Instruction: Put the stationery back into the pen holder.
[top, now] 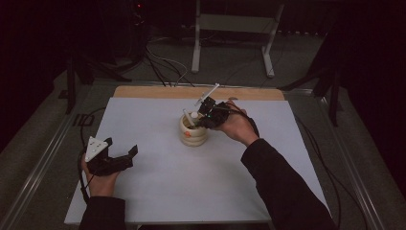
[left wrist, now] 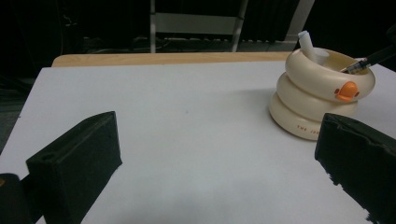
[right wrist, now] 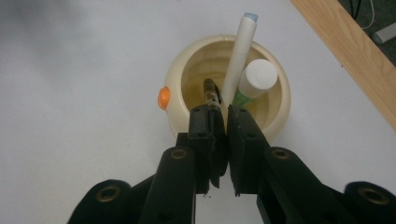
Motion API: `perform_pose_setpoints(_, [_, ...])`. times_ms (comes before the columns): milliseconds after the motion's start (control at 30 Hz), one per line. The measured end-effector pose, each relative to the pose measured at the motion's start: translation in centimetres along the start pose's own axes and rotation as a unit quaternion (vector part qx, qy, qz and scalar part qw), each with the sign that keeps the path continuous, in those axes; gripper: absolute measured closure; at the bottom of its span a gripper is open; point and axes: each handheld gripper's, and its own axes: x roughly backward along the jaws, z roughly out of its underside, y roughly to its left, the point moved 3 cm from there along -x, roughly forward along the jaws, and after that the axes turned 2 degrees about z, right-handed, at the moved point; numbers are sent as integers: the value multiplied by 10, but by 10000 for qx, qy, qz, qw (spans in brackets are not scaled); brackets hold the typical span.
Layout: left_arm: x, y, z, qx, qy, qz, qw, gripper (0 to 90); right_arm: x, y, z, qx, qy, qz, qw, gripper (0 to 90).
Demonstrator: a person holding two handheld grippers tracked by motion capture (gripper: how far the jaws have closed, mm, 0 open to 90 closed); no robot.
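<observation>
Right gripper view: my right gripper (right wrist: 219, 112) pinches a dark pen (right wrist: 211, 92) inside the cream ringed plastic holder (right wrist: 187, 70). My left gripper (left wrist: 215, 154) gapes empty over the white tabletop (top: 158, 182); dark room

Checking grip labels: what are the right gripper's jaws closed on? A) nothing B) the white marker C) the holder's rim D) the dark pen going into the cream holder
D: in the right gripper view the right gripper pinches the dark pen, its tip inside the cream holder; the white marker stands free beside it.
</observation>
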Motion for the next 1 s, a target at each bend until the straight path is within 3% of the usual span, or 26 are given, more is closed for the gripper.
perform_pose_setpoints(1000, [0, 0, 0, 1, -6, 0, 10000, 7, -25, -1, -3, -240, 138, -135, 9995, 809])
